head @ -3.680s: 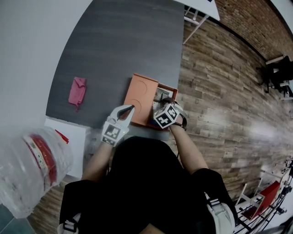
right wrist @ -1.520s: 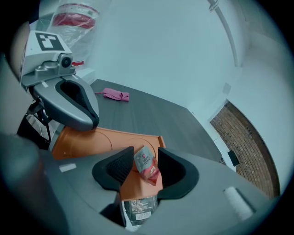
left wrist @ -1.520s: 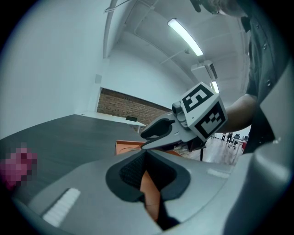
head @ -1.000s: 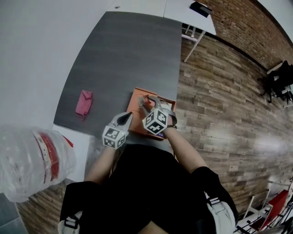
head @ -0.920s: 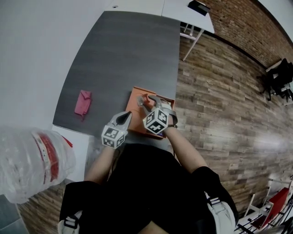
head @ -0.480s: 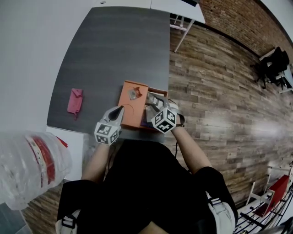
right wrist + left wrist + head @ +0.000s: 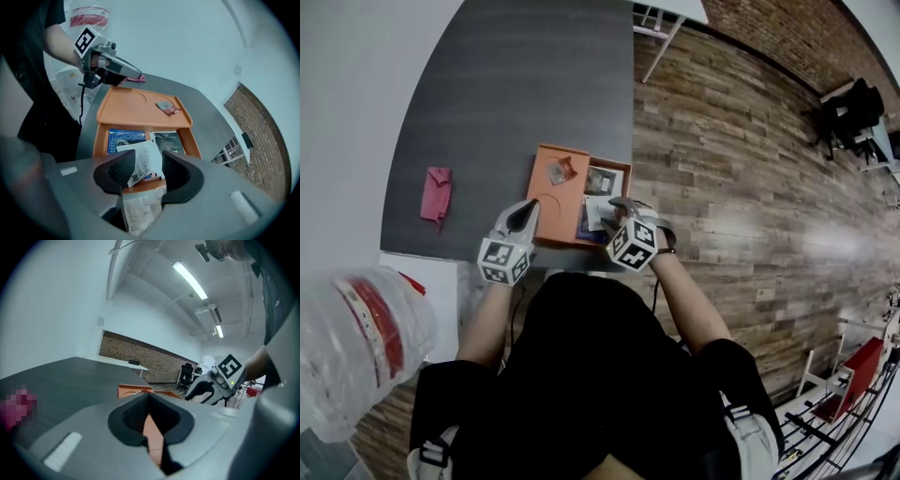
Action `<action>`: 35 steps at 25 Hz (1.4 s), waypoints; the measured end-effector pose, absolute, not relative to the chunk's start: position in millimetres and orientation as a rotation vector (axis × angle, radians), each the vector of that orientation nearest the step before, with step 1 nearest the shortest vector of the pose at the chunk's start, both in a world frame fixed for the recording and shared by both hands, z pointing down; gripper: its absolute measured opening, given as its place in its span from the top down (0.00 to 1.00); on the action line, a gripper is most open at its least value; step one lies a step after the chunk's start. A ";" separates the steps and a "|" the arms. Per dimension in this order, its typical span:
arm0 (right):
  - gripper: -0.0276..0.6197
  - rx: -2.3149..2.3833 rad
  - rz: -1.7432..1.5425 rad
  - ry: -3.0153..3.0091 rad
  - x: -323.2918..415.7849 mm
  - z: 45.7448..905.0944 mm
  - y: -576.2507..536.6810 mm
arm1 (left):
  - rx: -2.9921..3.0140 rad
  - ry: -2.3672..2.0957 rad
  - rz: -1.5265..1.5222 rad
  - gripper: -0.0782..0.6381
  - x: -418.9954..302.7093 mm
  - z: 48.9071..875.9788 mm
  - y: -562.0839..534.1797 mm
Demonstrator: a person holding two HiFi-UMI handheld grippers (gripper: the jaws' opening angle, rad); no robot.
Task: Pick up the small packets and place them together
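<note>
One small packet lies on the flat half of the orange tray. My right gripper, jaws half apart, straddles a white packet in the tray's compartment. Next I must close and lift. My left gripper pinches the tray's rim.

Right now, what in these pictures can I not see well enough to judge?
- White packet: right gripper view, the right gripper's jaws cover its sides; print too small to read.
- Blue packet: same view, the white packet covers its near part.
- Pink thing: head view, too small to name.
- Tray, near left corner: head view, behind the left gripper.
</note>
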State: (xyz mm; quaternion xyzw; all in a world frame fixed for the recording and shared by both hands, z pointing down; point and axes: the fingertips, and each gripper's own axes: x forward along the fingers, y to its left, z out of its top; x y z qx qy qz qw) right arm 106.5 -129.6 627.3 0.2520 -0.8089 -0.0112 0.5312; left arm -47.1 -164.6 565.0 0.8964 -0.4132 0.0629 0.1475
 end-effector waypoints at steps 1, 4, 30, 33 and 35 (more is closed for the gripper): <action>0.67 0.575 -0.023 -1.921 106.8 629.8 -125.6 | 2.581 -1.190 0.179 0.89 -47.1 564.2 -164.8; 0.66 0.515 -0.018 -1.896 107.2 636.8 -116.3 | 2.587 -1.192 0.179 0.89 -46.4 563.1 -164.1; 0.71 0.332 -0.203 -1.772 99.5 669.9 -103.4 | 2.561 -1.196 0.128 0.89 -47.4 559.4 -162.0; 0.74 0.380 -0.240 -1.776 101.8 660.2 -113.2 | 2.563 -1.196 0.131 0.89 -47.1 559.1 -162.2; 0.77 0.419 -0.261 -1.773 104.4 654.9 -120.2 | 2.562 -1.194 0.131 0.89 -46.9 559.3 -162.2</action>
